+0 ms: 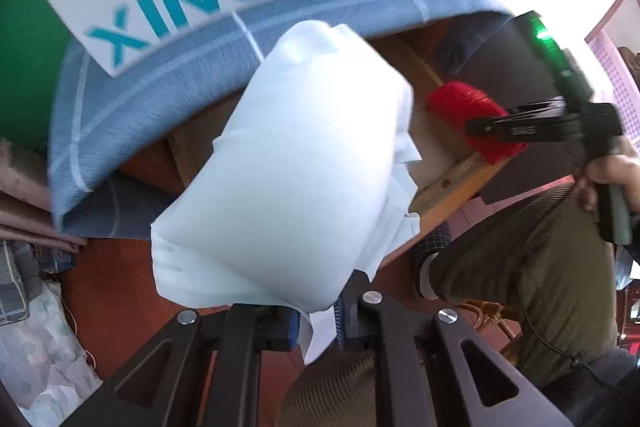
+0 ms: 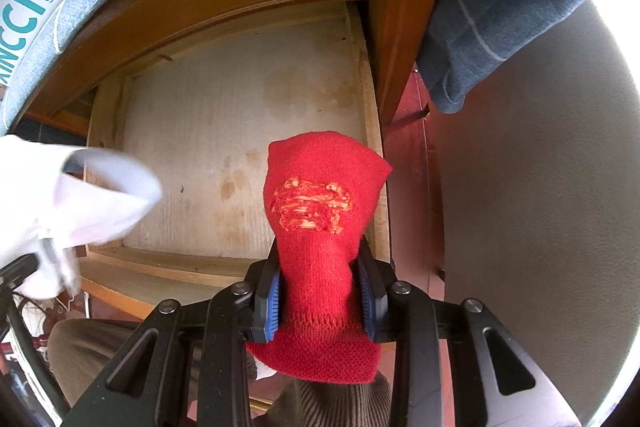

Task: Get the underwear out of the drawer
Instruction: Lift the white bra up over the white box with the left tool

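Red floor and a wooden open drawer [image 1: 444, 183] fill the left-wrist view: the left gripper [image 1: 316, 319] pinches a soft white folded underwear bundle [image 1: 288, 167] by its lower edge, frame centre.

Right-wrist view: the right gripper [image 2: 320, 303] squeezes limp, light red knitted underwear [image 2: 320, 227] mid-length above the bare drawer; a blue hanging cloth [image 2: 480, 39] crowds the upper right.

Blown-out daylight glare right, fisheye-warped, motion-blurred edges

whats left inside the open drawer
Only the stained bare bottom of the drawer shows. The red knit garment in the right gripper and the white garment cover its near corners.
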Demonstrator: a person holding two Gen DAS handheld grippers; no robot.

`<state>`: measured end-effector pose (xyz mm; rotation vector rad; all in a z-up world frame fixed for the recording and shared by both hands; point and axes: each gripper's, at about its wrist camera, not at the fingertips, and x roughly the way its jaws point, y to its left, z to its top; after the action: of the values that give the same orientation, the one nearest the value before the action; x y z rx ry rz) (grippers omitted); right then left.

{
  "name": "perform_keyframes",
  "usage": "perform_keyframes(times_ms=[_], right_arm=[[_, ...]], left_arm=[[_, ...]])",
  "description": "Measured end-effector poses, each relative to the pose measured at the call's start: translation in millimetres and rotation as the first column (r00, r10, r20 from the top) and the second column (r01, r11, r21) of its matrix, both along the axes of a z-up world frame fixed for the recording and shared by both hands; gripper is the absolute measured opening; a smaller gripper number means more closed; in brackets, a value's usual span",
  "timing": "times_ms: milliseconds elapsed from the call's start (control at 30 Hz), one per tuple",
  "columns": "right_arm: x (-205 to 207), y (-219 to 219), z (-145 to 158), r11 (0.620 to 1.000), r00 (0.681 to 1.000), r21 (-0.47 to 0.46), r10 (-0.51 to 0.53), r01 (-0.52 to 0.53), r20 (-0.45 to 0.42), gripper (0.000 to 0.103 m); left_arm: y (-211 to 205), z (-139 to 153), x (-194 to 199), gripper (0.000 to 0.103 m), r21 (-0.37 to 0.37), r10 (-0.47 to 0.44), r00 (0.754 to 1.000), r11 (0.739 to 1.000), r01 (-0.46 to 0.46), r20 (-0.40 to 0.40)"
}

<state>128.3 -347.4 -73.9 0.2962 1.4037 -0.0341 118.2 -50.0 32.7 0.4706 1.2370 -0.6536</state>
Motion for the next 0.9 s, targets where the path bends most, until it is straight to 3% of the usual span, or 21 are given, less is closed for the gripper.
perform_keyframes(times_ms=[300, 467, 700, 900], right_arm=[[-1, 1, 0, 1.0, 1.0, 0.001, 0.005, -0.005, 0.004, 0.03], [-1, 1, 1, 1.0, 1.0, 0.002, 0.004, -0.004, 0.004, 0.03], [-1, 1, 1, 1.0, 1.0, 0.005, 0.004, -0.004, 0.004, 0.03], [0, 1, 2, 1.0, 1.0, 0.006, 0.002, -0.002, 0.004, 0.03]], left_arm=[[33, 96, -18, 0.013, -0.129, 0.028, 0.994, 0.992, -0.014, 0.107], [50, 161, -5, 0.013, -0.217, 0.084, 0.98, 0.975, -0.044, 0.179], [61, 243, 28, 0.013, -0.309, 0.19, 0.927, 0.947, -0.087, 0.322], [44, 281, 73, 0.013, -0.334, 0.25, 0.89, 0.935, -0.119, 0.381]])
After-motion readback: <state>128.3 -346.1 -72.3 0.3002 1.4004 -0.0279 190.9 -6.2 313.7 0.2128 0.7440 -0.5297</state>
